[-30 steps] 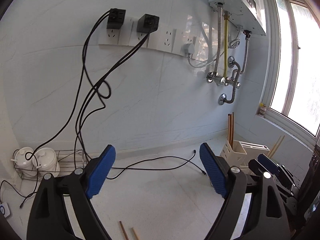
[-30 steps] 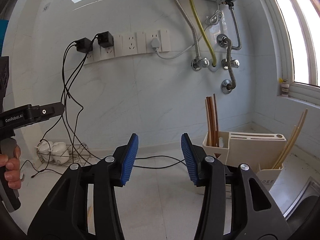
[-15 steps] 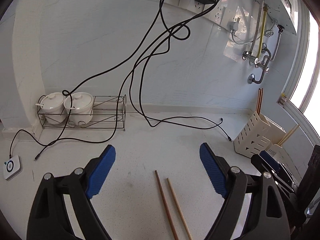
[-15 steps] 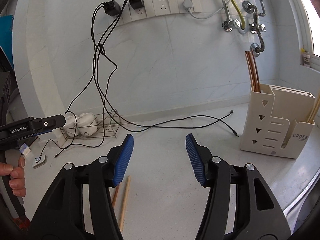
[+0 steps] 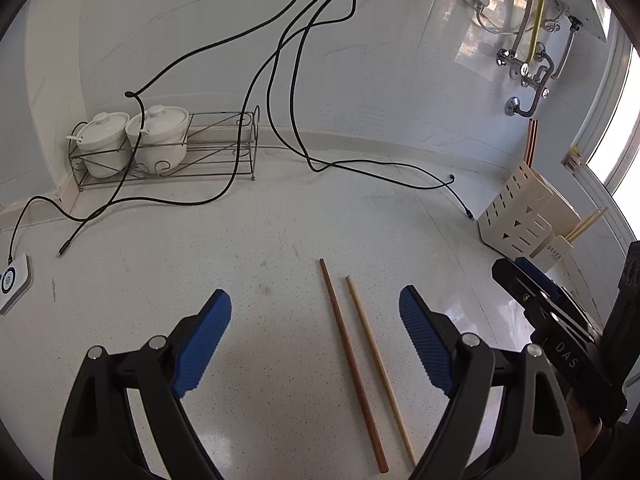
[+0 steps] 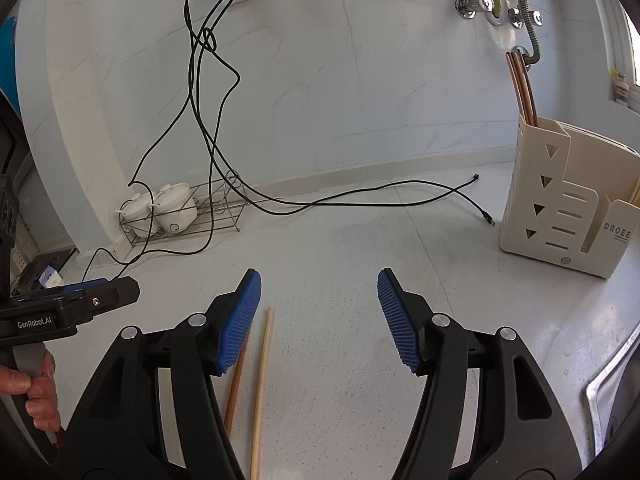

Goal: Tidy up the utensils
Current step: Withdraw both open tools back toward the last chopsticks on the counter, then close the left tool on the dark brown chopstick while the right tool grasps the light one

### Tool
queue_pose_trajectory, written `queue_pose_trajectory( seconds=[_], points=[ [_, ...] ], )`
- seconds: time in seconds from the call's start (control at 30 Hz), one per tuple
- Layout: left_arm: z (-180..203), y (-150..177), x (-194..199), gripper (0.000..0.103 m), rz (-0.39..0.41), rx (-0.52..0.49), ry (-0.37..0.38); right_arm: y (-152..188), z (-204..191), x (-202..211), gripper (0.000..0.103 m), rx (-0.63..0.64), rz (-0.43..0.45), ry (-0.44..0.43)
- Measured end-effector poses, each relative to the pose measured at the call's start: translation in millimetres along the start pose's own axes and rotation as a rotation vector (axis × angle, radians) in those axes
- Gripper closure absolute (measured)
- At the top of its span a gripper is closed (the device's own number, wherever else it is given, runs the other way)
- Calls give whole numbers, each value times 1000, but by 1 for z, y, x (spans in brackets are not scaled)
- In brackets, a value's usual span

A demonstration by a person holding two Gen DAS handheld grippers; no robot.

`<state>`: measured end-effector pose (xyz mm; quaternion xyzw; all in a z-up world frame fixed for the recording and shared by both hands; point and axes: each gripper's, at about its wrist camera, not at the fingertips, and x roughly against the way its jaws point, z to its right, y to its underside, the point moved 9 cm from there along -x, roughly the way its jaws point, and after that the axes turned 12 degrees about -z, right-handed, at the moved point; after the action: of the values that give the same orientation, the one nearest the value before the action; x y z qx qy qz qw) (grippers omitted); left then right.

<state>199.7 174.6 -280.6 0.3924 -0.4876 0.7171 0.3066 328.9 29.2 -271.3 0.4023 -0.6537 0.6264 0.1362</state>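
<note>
Left gripper [image 5: 314, 312]: tilted steeply down over the white speckled countertop [image 5: 248, 240], its jaws spread wide apart with nothing between the blue pads [image 5: 202, 344]; both chopsticks lie on the counter in the gap below, nearer the right-hand pad, and are not touched.
Right gripper [image 6: 320, 316]: angled down toward the counter, less steeply than the left; its jaws have just been opening and now stand apart, empty; the chopsticks lie under and just beside its left finger.
Hand on left gripper [image 6: 34, 390]: seen at the left edge of the right wrist view, fingers curled round the grey handle; the gripper's black finger points level across the picture toward the centre.
Dark chopstick [image 5: 352, 364]: flat on the counter, running away from the camera, tilted slightly left at its far tip.
Light chopstick [image 5: 378, 368]: just beside the dark one on its right, nearly parallel, not crossing it.
Utensil holder [image 6: 560, 200]: cream, perforated, upright at the right of the counter near the wall, well apart from both chopsticks; brown chopsticks [image 6: 520, 88] stand in its tall rear compartment, pale ones [image 5: 586, 222] in a lower compartment.
Wire rack [image 5: 208, 152]: by the wall at far left, holding two white lidded pots [image 5: 132, 136].
Black cables [image 5: 280, 92]: hang down the wall and trail across the counter.
</note>
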Motion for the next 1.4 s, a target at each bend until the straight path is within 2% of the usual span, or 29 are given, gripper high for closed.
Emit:
queue_pose_trajectory(
  seconds=[0.13,0.23,0.37,0.57,0.7,0.87,0.97,1.17,1.4],
  points=[
    [-2,12,-18,19,-78,15,-21,6,3,-4,45,-9,-27,11],
    [-4,21,-33,18,-150,24,-29,12,8,-7,39,-13,-45,24],
    [-2,33,-48,18,-234,13,-42,17,14,-12,38,-24,-79,32],
    [3,46,-65,19,-320,22,-25,21,28,-15,37,-61,-108,40],
    [6,53,-77,18,-384,11,-52,23,37,-15,35,-79,-116,51],
    [10,56,-85,18,-411,9,-78,24,42,-15,34,-82,-115,61],
    [10,57,-90,19,-431,8,-98,24,46,-12,28,-93,-106,72],
    [10,65,-104,18,-490,33,-107,25,51,-13,28,-94,-115,76],
    [11,68,-115,18,-516,21,-146,25,49,-22,28,-81,-166,71]
  ],
)
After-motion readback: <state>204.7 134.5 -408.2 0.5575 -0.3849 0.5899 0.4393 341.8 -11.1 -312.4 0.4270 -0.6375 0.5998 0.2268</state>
